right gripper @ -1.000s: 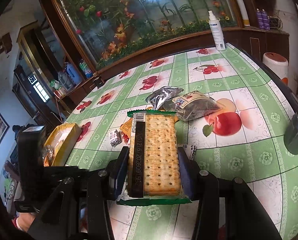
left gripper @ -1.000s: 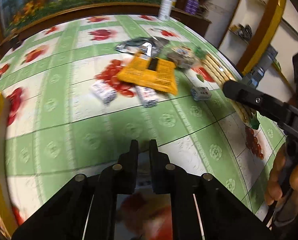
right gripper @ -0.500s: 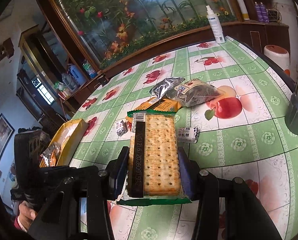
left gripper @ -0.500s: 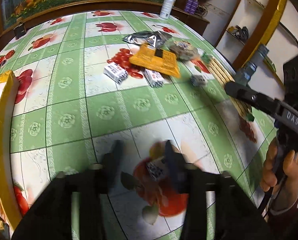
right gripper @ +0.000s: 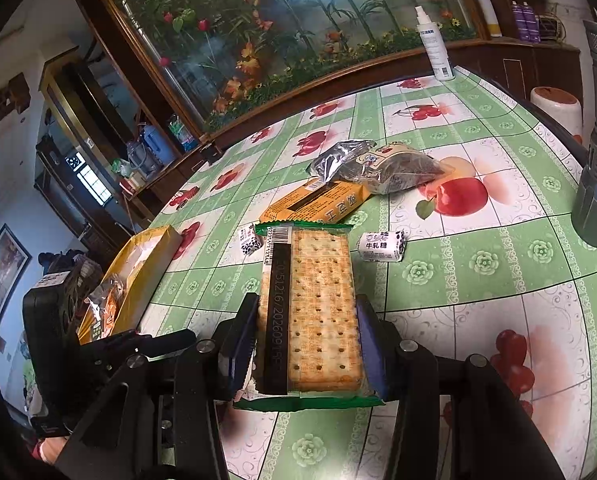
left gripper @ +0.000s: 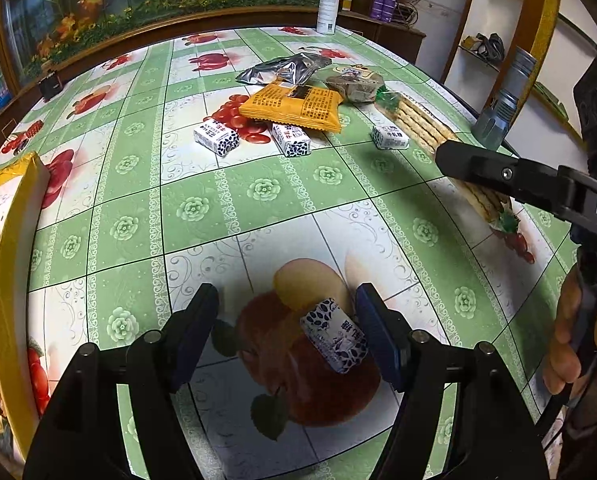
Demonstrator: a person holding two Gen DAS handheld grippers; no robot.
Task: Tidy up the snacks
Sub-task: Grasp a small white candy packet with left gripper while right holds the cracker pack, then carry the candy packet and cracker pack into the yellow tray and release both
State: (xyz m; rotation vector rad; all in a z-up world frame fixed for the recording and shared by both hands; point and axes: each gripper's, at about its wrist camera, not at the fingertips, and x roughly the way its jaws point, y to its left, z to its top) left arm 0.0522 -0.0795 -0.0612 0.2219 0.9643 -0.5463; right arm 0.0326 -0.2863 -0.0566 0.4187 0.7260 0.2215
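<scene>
Between spread left gripper [left gripper: 286, 312] fingers, lying on tablecloth [left gripper: 258, 192] against the right finger: candy [left gripper: 334, 336]. Right gripper [right gripper: 304, 344] pinching cracker pack [right gripper: 310, 308], extending far.

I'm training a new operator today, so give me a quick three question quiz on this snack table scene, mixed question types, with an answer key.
1. True or false: the left gripper is clamped shut on the small candy.
2. What does the right gripper hold?
A. orange packet
B. cracker pack
C. spray bottle
3. Fill in: the orange packet partly overlaps a small wrapped ____.

Key:
1. False; its jaws are open, with the candy lying beside the right finger.
2. B, the cracker pack.
3. candy
</scene>
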